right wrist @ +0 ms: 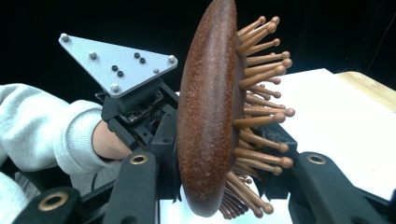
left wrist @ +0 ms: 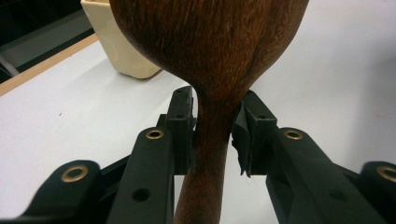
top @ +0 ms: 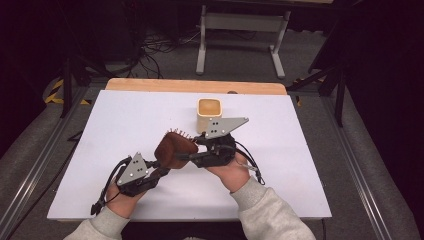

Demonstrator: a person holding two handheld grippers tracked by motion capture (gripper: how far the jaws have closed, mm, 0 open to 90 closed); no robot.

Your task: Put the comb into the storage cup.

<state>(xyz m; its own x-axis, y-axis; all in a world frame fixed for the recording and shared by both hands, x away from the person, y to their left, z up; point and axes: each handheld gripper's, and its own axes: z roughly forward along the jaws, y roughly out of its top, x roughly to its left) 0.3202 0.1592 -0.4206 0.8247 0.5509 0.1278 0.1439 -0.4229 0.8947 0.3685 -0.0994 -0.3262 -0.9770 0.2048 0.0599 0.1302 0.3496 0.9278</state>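
A white table point(top: 125, 130) with a wooden far edge point(top: 195, 86) carries the scene; beyond it stand a grey frame point(top: 240, 35) and loose cables on the floor. Two grey-sleeved forearms come in from below. The left gripper point(top: 162, 170) points right and away, and in the left gripper view its jaws press both sides of the neck of a dark wooden hairbrush point(left wrist: 210, 51). The right gripper point(top: 187, 156) points left, and in the right gripper view its jaws close on the brush head, one on the rounded back, the other among the wooden bristles point(right wrist: 261, 93). The brush is held above the table's middle between both grippers. A cream square cup point(top: 209, 113) stands upright just behind the right gripper's grey plate point(top: 226, 125).
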